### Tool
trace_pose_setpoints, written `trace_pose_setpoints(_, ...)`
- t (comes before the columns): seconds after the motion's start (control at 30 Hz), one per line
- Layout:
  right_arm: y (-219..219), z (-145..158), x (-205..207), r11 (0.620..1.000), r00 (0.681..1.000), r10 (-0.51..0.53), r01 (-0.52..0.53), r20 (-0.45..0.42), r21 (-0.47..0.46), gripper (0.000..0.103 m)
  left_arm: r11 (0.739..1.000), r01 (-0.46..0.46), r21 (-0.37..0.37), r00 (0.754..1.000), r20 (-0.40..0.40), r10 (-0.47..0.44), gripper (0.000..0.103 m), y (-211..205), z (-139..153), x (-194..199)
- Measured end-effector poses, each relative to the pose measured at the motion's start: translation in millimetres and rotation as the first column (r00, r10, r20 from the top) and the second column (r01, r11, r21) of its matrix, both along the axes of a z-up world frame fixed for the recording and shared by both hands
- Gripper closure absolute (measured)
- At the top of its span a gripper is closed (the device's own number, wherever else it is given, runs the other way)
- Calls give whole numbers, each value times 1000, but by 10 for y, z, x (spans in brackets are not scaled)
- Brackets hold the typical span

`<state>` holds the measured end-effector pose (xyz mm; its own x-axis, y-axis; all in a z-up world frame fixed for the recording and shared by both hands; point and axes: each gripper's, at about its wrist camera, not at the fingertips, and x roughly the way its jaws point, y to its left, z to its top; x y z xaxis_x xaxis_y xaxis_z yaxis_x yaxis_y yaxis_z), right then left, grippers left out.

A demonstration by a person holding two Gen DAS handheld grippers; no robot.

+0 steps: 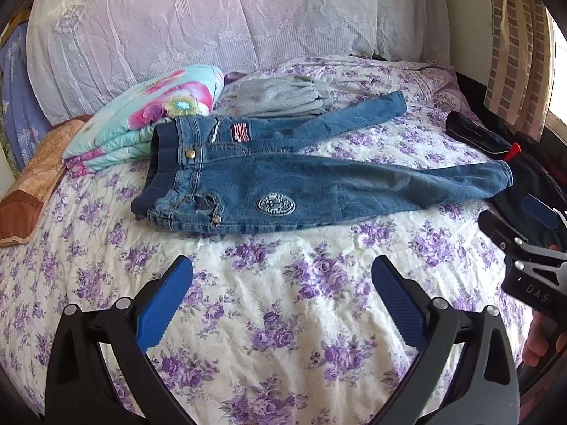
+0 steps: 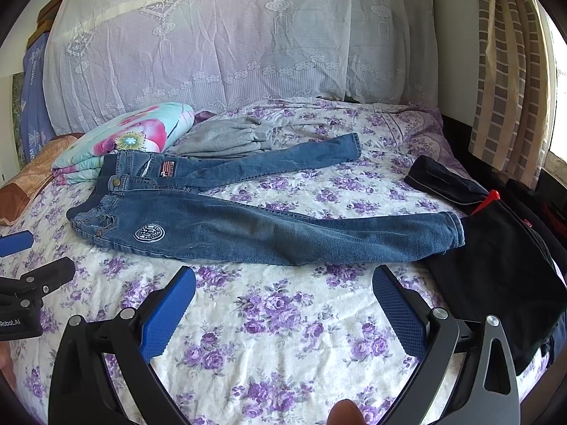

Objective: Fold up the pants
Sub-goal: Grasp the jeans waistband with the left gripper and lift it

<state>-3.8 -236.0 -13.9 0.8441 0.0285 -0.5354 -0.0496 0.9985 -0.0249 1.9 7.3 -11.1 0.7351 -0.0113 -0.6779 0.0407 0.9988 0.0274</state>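
Across the bed, ahead of both our tools, the jeans lie flat with their long axis running side to side: waistband to our left, near the folded floral quilt, and legs splayed to our right, the nearer cuff touching a dark garment. We hold the left hand-held gripper released, empty, roughly square to the waistband end. We hold the right hand-held gripper likewise spread wide and empty, nearer the cuff. We judge that each hand takes its own end, so neither need cross.
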Motion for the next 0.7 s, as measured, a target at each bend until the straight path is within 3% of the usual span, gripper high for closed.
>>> trace_pose_setpoints(0.2,-14,-168,75,1000,999,-17,17,-42,2,3,991,-101,-88,989,-120,91,4,637,-303,207)
trace_pose_setpoints(0.37,100,-284,217,1000,996,-4,3,-85,-8,3,957,-218,-192,964,-197,180,4,1371,-447,575)
trace_pose_setpoints(0.53,205,-394,348,999,992,12,-16,-128,-29,3,934,-262,-242,948,-249,201,5,1743,-567,1106)
trace_pose_setpoints(0.63,213,-433,408,999,990,6,-12,-143,-44,3,915,-281,-290,936,-293,195,15,1831,-657,1342)
trace_pose_setpoints(0.7,201,-457,451,999,989,-4,-3,-150,-48,3,890,-292,-349,929,-326,177,29,1881,-729,1460)
